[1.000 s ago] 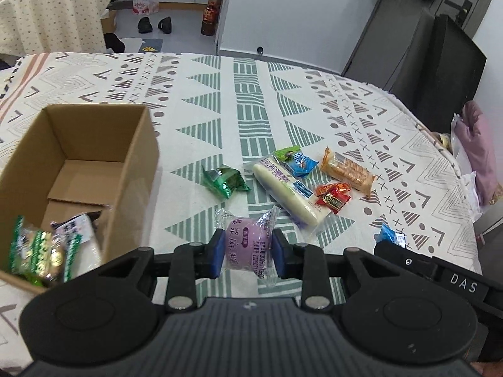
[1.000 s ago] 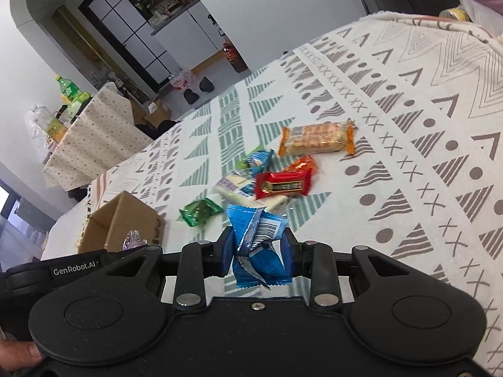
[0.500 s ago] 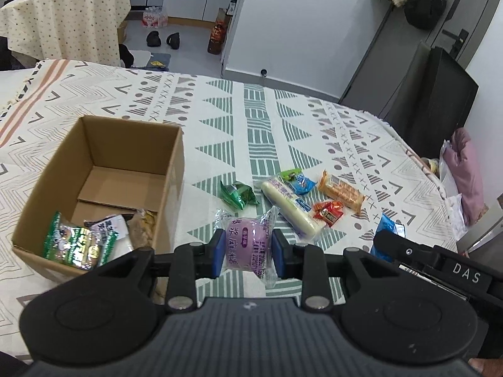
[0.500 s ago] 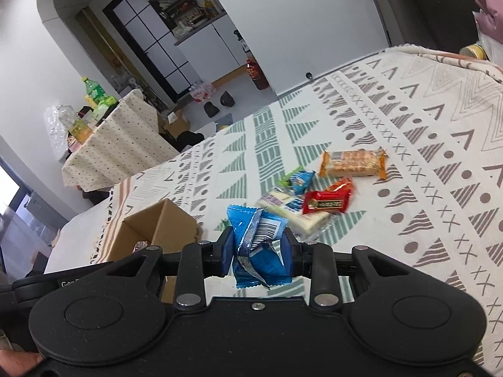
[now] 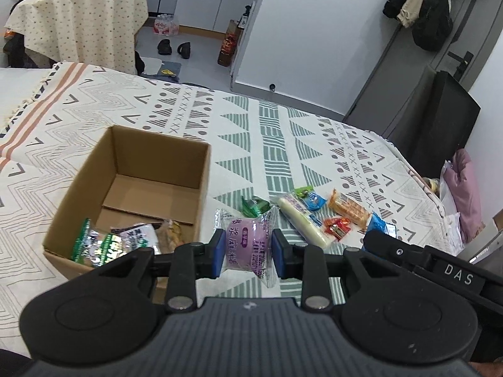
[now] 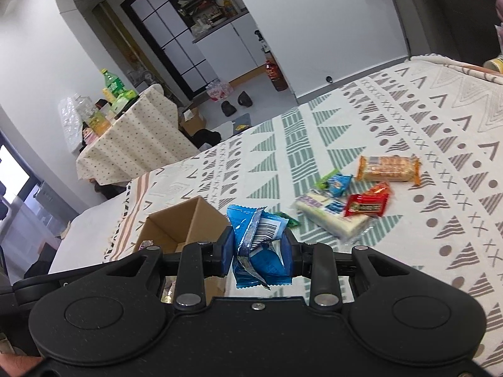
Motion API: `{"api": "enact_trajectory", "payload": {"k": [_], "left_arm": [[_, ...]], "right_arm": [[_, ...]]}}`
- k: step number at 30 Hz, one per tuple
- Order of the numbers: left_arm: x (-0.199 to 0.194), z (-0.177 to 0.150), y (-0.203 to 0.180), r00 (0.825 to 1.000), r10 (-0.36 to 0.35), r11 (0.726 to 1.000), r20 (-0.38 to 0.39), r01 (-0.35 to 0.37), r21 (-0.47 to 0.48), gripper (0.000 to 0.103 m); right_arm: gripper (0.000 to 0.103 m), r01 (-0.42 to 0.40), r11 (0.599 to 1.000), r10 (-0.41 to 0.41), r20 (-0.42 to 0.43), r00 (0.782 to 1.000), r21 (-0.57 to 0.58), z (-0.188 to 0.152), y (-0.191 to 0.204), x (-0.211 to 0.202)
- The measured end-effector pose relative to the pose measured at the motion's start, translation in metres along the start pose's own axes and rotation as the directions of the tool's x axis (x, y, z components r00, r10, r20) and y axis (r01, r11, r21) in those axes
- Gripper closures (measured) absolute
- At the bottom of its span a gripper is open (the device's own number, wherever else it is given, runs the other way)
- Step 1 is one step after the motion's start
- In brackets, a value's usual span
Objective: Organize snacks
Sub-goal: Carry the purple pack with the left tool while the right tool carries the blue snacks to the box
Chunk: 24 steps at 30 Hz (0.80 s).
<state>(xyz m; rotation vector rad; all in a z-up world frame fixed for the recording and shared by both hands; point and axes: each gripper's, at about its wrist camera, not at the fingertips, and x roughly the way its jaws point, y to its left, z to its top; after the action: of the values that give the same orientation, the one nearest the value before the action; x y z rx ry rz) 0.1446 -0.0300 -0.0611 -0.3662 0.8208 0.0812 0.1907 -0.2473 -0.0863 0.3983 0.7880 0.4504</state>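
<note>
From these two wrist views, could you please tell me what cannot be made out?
- Left view: the cardboard box's near corner and part of its contents, hidden behind the left claw.
- Right view: the box interior, blocked by the right claw and its blue packet.
- Both views: print on the loose snacks, too small.

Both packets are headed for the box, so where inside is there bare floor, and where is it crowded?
The cardboard box has bare floor along its far wall and middle. Its near end is crowded: a green-and-white packet, a white packet and a tan one lie there.
</note>
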Motion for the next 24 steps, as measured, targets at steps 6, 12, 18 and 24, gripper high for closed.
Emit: {"api": "enact_trajectory", "payload": {"k": [6,12,18,24], "left_arm": [[-0.003,0.006,0.019,1.0,0.013,0.999,0.01,-0.013,-0.029,0.073],[-0.004,0.014,0.039,0.999,0.032,0.998,0.016,-0.031,-0.059,0.073],[-0.002,0.022,0.059,0.999,0.046,0.996,0.018,-0.044,-0.083,0.073],[0.005,0.031,0.078,0.998,0.063,0.991,0.016,-0.061,-0.116,0.073]], "right_arm": [[0.072,-0.018,0.999,0.017,-0.014,1.0,-0.028,0.001,0.018,0.011],[0.072,-0.039,0.998,0.038,-0.026,0.999,-0.049,0.002,0.036,0.024],[0.072,-0.06,0.996,0.057,-0.051,0.997,-0.066,0.001,0.054,0.041],[0.072,-0.075,0.993,0.068,-0.078,0.995,-0.089,0.003,0.07,0.058]]}}
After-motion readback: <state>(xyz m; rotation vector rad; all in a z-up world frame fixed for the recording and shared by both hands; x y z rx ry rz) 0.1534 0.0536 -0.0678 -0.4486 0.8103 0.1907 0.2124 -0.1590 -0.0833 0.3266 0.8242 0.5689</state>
